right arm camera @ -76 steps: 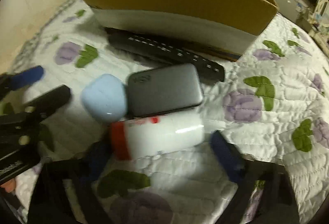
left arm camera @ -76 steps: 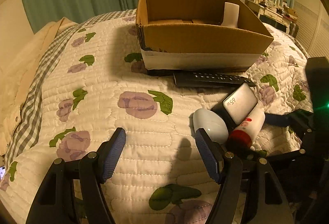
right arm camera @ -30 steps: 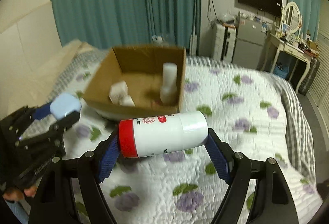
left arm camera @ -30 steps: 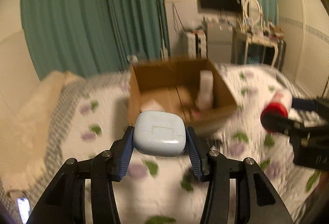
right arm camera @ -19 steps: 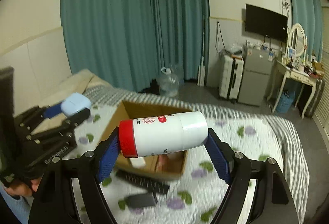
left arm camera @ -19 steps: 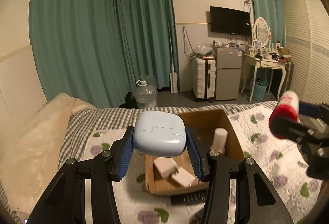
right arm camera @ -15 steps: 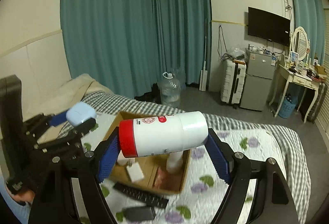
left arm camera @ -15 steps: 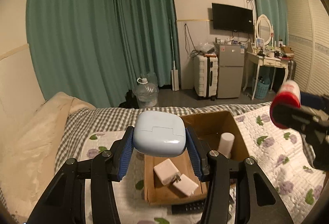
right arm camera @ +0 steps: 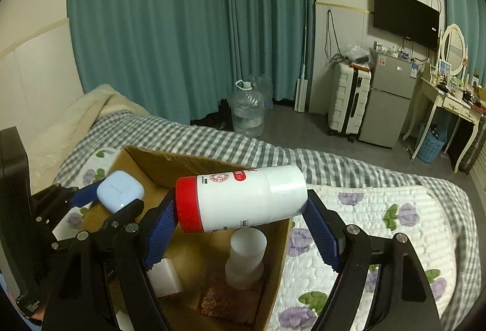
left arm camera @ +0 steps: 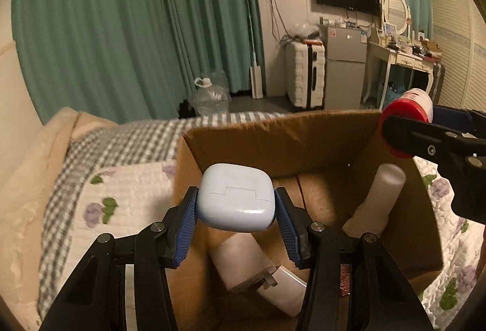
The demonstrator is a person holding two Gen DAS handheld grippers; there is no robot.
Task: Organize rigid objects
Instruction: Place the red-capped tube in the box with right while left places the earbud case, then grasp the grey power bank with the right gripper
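My left gripper [left arm camera: 236,209] is shut on a pale blue earbud case [left arm camera: 236,197] and holds it above the left part of the open cardboard box [left arm camera: 273,133]. My right gripper [right arm camera: 240,218] is shut on a white bottle with a red cap [right arm camera: 243,197], held sideways above the box [right arm camera: 170,164]. The bottle's red cap [left arm camera: 404,115] shows at the right of the left wrist view, and the blue case [right arm camera: 120,191] at the left of the right wrist view. Inside the box stand a white plastic bottle [left arm camera: 382,194] and white blocks [left arm camera: 243,258].
The box sits on a quilted floral bedspread [right arm camera: 379,227] over a checked sheet [right arm camera: 212,139]. Beyond the bed are green curtains [right arm camera: 182,27], a water jug [right arm camera: 247,109], a white suitcase [right arm camera: 349,97], a small fridge [right arm camera: 388,100] and a dressing table [right arm camera: 449,106].
Both grippers picked their objects off the bed, lifted them high, and have now come down and forward close over the box. The box looks much larger than half a second ago.
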